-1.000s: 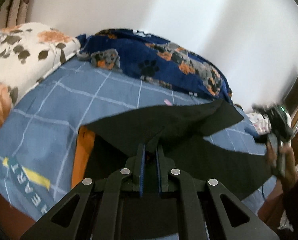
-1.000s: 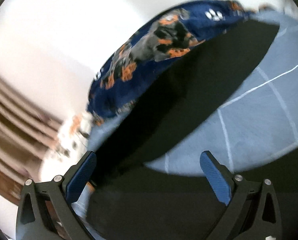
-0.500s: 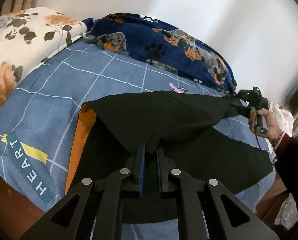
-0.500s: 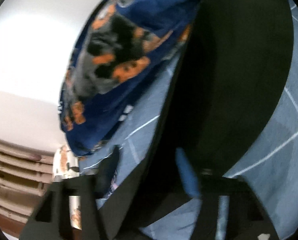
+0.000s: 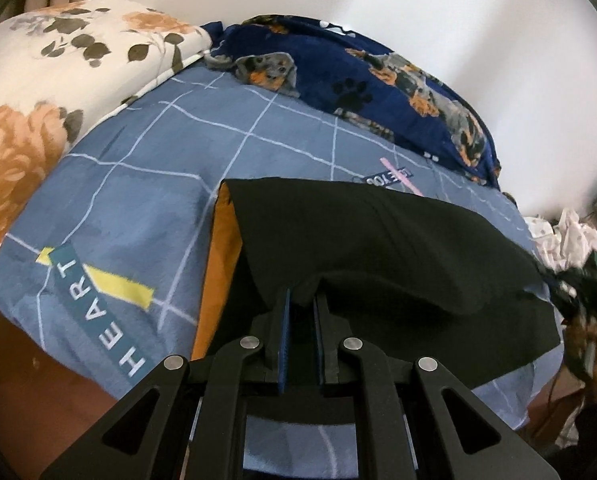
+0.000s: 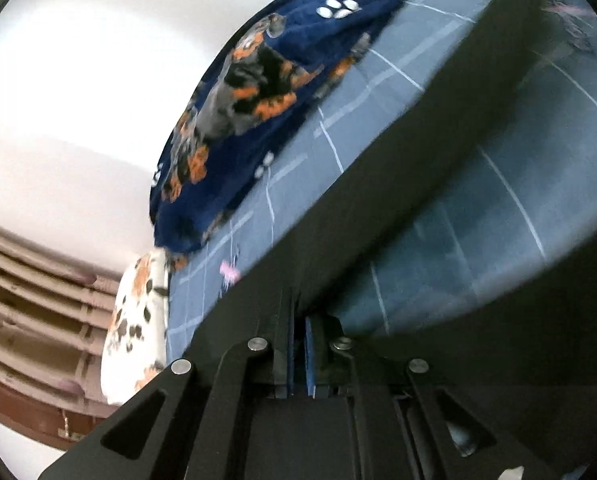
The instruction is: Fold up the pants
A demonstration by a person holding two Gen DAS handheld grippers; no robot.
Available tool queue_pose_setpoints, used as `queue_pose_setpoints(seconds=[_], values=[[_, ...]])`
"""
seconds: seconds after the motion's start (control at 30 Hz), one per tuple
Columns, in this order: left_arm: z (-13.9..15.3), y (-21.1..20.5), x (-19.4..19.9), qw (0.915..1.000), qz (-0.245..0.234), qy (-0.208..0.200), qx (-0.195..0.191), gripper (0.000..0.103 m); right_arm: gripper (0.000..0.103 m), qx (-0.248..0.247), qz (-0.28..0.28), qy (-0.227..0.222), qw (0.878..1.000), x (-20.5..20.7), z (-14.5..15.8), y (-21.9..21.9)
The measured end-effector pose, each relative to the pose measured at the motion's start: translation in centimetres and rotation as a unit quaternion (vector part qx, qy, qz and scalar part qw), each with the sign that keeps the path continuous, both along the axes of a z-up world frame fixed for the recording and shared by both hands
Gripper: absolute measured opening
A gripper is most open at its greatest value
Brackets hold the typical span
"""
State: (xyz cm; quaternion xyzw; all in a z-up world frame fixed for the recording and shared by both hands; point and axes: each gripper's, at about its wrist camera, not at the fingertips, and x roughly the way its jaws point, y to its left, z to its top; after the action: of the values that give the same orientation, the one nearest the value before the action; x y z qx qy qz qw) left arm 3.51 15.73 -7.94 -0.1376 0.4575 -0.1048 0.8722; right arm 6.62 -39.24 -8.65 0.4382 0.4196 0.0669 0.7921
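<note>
Black pants (image 5: 378, 248) with an orange lining (image 5: 218, 264) lie across the blue checked bed. My left gripper (image 5: 301, 300) is shut on the near edge of the upper layer and holds it lifted. The upper layer spans to the right, where my right gripper (image 5: 578, 284) holds its far end near the bed's right edge. In the right wrist view my right gripper (image 6: 300, 320) is shut on the pants' edge (image 6: 398, 184), which runs taut and diagonal up to the right.
The blue checked bedsheet (image 5: 138, 184) has a "HEART" label. A navy dog-print blanket (image 5: 358, 80) lies along the far wall. A floral pillow (image 5: 58, 80) sits at the left. White cloth (image 5: 566, 236) is heaped beyond the bed's right edge. Curtains (image 6: 26, 304) hang at the left.
My right gripper went from open to shut on the pant leg's end and has carried it towards the near right. The upper layer now lies flatter over the lower one.
</note>
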Motion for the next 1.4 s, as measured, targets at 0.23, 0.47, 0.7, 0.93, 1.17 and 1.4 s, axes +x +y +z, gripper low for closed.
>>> queue_pose_setpoints(seconds=[0.23,0.47,0.7,0.93,1.17,1.4], values=[[-0.7,1.0,-1.6,0.9997,0.009,0.020,0.004,0.011,0.005,0.029,-0.021,0.050,0.998,-7.7,-3.7,0.8],[-0.9,0.8,-2.5,0.9994,0.008,0.020,0.027,0.011,0.005,0.048,-0.028,0.079,0.995,-10.2,-6.0,1.2],[-1.4,1.6,-2.8,0.9988,0.021,0.026,0.037,0.013,0.005,0.048,-0.022,0.095,0.994,-11.1,-6.7,1.9],[-1.5,2.0,-2.9,0.9968,0.036,0.031,0.065,0.017,0.005,0.052,-0.017,0.105,0.993,-11.4,-7.3,2.6],[-0.2,4.9,-3.0,0.9921,0.095,0.013,0.080,0.018,0.005,0.058,-0.017,0.108,0.992,-11.3,-7.5,2.7],[3.0,0.7,-3.1,0.9965,0.029,-0.039,0.068,0.018,0.005,0.064,-0.018,0.108,0.992,-11.4,-7.7,2.7]])
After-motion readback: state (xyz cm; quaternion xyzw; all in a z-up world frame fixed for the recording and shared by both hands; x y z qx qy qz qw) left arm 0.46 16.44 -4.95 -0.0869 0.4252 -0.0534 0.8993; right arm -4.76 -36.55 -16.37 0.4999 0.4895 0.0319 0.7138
